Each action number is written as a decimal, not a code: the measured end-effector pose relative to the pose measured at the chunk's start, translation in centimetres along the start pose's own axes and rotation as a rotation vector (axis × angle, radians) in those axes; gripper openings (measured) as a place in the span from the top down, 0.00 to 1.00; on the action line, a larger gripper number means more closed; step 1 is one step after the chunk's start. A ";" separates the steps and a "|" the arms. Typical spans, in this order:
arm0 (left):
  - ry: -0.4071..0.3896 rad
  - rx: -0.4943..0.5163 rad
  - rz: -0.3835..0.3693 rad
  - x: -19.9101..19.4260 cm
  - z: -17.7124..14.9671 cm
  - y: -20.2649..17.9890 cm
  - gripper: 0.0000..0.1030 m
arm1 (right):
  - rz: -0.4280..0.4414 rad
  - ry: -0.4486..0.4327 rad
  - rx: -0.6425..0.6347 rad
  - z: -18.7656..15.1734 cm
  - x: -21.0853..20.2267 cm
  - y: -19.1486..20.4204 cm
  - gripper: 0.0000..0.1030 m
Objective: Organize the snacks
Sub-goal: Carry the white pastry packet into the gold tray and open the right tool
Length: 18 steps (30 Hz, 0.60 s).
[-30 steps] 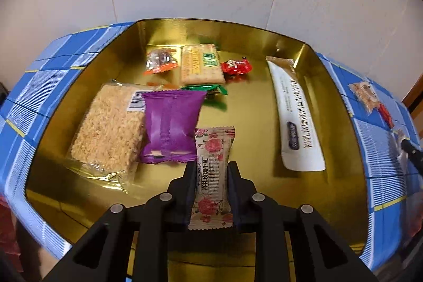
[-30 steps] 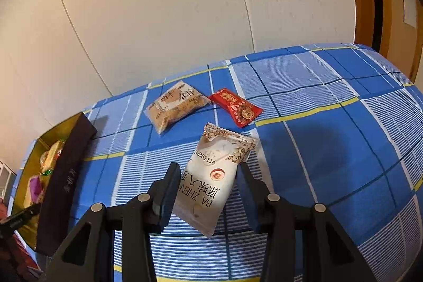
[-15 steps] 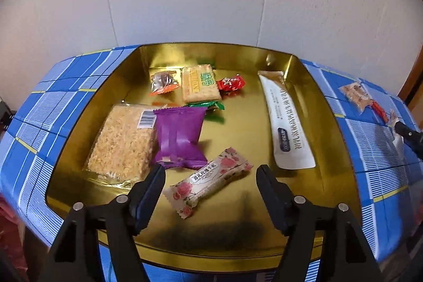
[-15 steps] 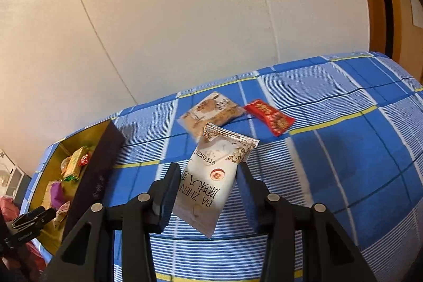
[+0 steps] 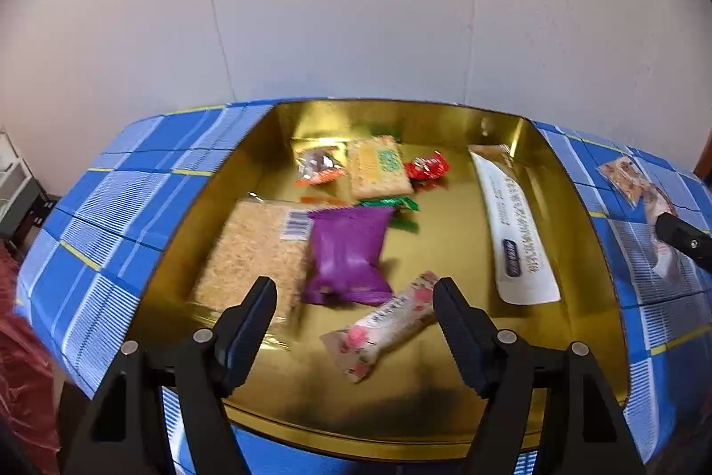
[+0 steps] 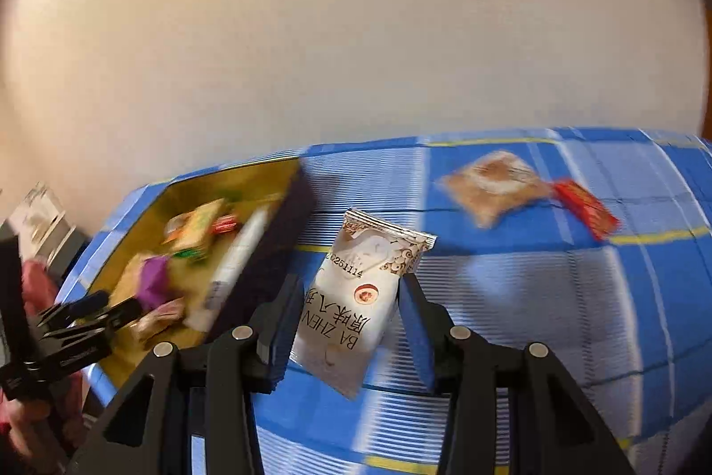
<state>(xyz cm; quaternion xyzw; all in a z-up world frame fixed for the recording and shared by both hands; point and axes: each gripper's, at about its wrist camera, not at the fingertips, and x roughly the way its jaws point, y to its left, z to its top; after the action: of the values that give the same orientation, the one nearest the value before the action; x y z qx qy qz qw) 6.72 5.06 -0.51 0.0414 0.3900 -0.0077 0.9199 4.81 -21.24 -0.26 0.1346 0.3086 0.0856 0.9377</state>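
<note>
White snack packet (image 6: pixel 356 297) sits clamped between the pads of the right gripper (image 6: pixel 351 323), long axis running up and away from the jaws, held clear above the blue checked cloth (image 6: pixel 511 297). The gold tin (image 6: pixel 133 248) lies ahead and to this gripper's left, so the carry judged next is leftward over the tin's dark near wall. Left gripper (image 5: pixel 356 323) hangs over the tin's near edge, tilted down, jaws wide and empty, the rose-print bar (image 5: pixel 382 323) lying loose on the floor below, beyond it the purple pack (image 5: pixel 347 252).
</note>
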 end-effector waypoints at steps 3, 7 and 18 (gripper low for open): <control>-0.006 -0.014 0.019 -0.1 0.0 0.7 0.29 | 0.040 0.028 -0.046 0.9 1.3 3.0 0.56; 0.014 -0.049 0.027 0.0 0.0 1.9 0.29 | 0.069 0.080 -0.112 1.9 3.6 7.1 0.56; 0.044 -0.180 -0.001 0.0 -0.2 4.6 0.29 | 0.052 0.246 -0.225 2.9 10.0 13.6 0.56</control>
<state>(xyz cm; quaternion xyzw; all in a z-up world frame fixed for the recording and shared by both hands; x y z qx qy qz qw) 6.79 9.69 -0.36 -0.0417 0.4093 0.0277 0.9110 13.49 -6.50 0.59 0.0252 0.4061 0.1599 0.8994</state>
